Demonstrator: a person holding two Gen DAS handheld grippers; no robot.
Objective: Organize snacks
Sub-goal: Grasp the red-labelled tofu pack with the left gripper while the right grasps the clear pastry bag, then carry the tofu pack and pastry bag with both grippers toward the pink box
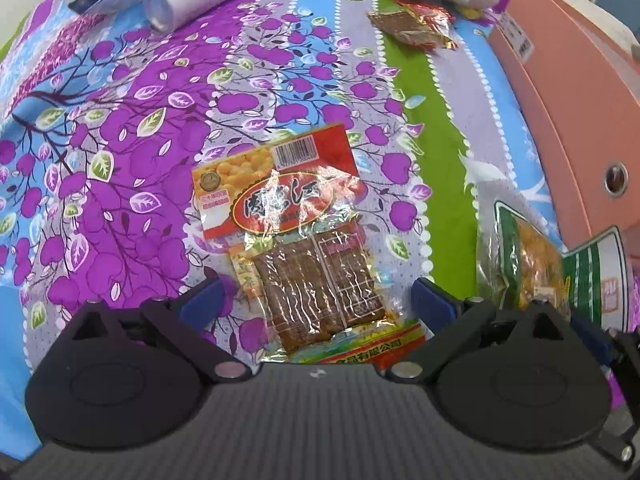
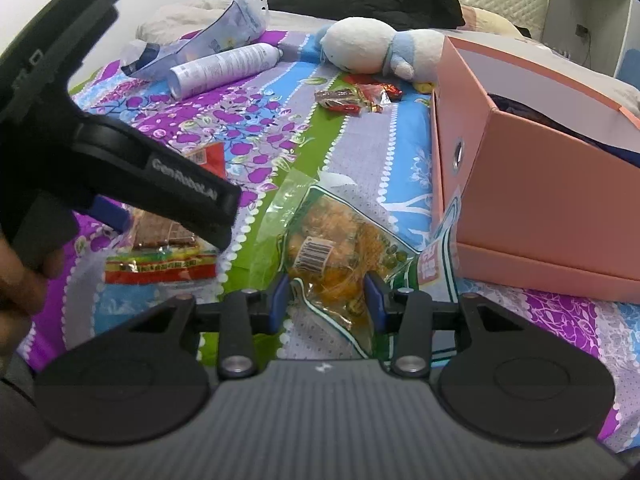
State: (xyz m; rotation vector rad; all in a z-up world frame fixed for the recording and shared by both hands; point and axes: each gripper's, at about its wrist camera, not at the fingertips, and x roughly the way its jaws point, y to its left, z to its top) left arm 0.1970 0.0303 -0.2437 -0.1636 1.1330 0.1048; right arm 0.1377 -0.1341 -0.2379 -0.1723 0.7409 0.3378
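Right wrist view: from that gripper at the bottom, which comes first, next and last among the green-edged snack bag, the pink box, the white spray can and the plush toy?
1. Green-edged snack bag, between the right gripper's fingers.
2. Pink box, to the right.
3. White spray can, far left, and plush toy, far centre: too close to call.

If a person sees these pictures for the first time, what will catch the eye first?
First, the bright floral bedsheet under everything. Then the red snack packet lying between the open fingers of the left gripper, and the green snack bag in front of the open right gripper. The pink box stands at the right.
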